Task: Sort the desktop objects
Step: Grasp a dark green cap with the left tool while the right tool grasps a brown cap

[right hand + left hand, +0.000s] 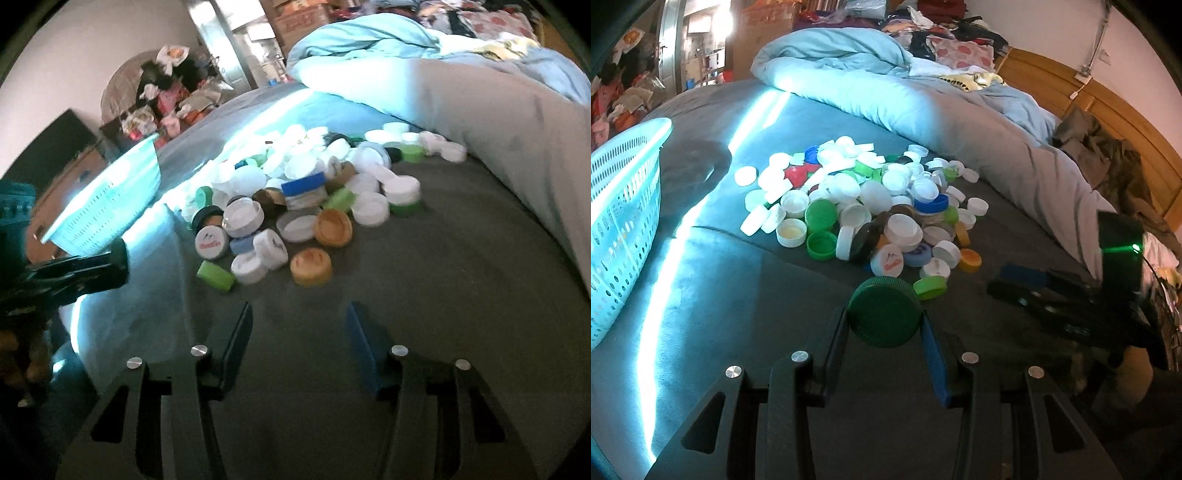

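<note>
While the left tool (pixel 884 325) clamps a dark green cap (pixel 884 312) between its two fingers, holding it clear of the bed (pixel 738 295), the right tool (pixel 299 314) hangs over bare grey sheet with its jaws partly apart and nothing between them. A heap of bottle caps (pixel 864 206), mostly white with some green, orange and blue, lies on the bed just ahead of both tools. A turquoise perforated basket (pixel 624 221) stands on the bed, well left of the heap.

Ribbed plastic dark green cap (pixel 884 317), perforated plastic basket (pixel 624 221), matt cloth bedsheet (pixel 738 295).
</note>
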`<state>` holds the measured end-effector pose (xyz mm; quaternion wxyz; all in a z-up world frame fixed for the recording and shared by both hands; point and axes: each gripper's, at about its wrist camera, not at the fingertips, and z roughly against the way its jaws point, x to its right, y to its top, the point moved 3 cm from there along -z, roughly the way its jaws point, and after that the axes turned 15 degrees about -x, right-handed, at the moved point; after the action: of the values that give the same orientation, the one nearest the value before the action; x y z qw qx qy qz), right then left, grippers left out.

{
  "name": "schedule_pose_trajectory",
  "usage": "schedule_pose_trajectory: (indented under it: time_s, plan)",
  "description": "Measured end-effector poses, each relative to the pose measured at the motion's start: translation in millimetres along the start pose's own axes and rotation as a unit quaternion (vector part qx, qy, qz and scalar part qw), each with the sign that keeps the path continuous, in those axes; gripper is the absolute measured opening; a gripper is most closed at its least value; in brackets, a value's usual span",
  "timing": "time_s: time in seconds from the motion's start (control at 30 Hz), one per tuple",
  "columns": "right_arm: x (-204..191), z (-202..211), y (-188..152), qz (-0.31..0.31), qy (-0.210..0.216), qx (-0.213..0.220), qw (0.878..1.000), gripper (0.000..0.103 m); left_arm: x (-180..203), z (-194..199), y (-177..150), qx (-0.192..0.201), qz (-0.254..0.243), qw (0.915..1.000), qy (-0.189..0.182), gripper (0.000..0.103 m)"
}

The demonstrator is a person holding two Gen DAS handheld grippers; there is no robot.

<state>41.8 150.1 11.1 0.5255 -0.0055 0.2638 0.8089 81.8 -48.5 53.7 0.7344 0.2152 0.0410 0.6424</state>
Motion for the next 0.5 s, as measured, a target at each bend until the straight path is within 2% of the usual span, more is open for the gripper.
schedule_pose_trajectory:
  time_s: [0.23,0.3,0.5]
  plan:
    - [-1.2,-21.4,23.8,0.016,-0.007,-0.013,1.0,0.047,-0.1,-1.7,7.0,-0.001,0.002,1.0,-0.005,0.043]
    - [-1.0,-25.8,22.8,0.018,-0.027,-0.021,0.999,0.026,1.3,-1.8,8.4,0.0,0.003,1.0,-0.005,0.043]
    - [-2.9,-1.0,6.8,0.005,-0.028,-0.006,1.0,0.026,5.2,12.2,11.2,0.013,-0.002,0.9999,0.01,0.043]
